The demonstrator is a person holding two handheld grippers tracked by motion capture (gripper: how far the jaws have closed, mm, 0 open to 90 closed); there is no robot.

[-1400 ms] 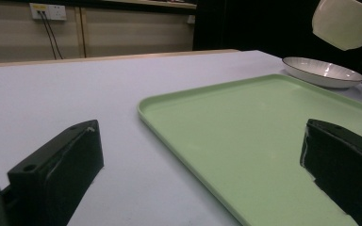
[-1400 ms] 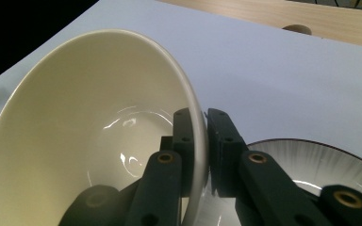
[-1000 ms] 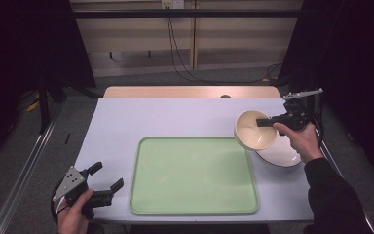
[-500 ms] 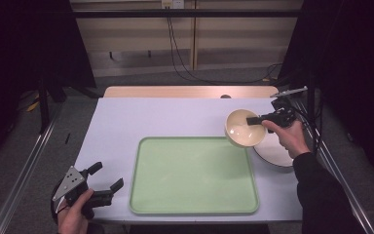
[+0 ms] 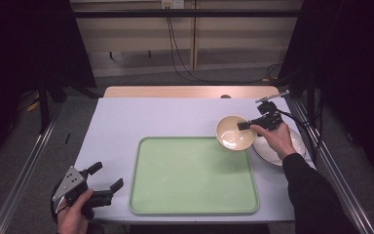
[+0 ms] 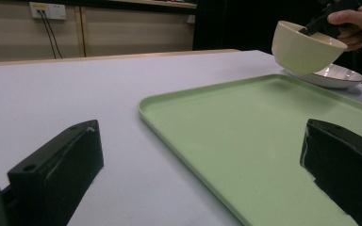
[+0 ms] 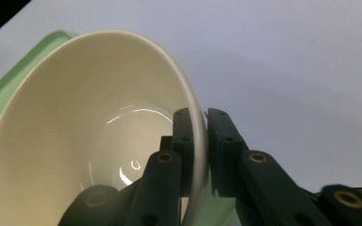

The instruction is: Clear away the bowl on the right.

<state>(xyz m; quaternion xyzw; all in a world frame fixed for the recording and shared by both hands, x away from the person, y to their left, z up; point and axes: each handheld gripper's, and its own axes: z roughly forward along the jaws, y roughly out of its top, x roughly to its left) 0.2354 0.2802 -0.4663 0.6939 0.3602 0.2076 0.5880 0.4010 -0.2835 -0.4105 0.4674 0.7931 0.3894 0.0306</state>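
right gripper (image 5: 247,125) pinched tight on cream bowl (image 5: 234,132) rim, one jaw inside, one out. bowl's in the air over green tray (image 5: 193,175) far-right corner, by the plate (image 5: 292,146). keep it level, lower slow. left gripper (image 5: 106,183) wide open, empty.

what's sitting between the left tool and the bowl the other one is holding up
The green tray lies between the left tool and the cream bowl, with bare table on either side; nothing rests on it. The high view shows this best.
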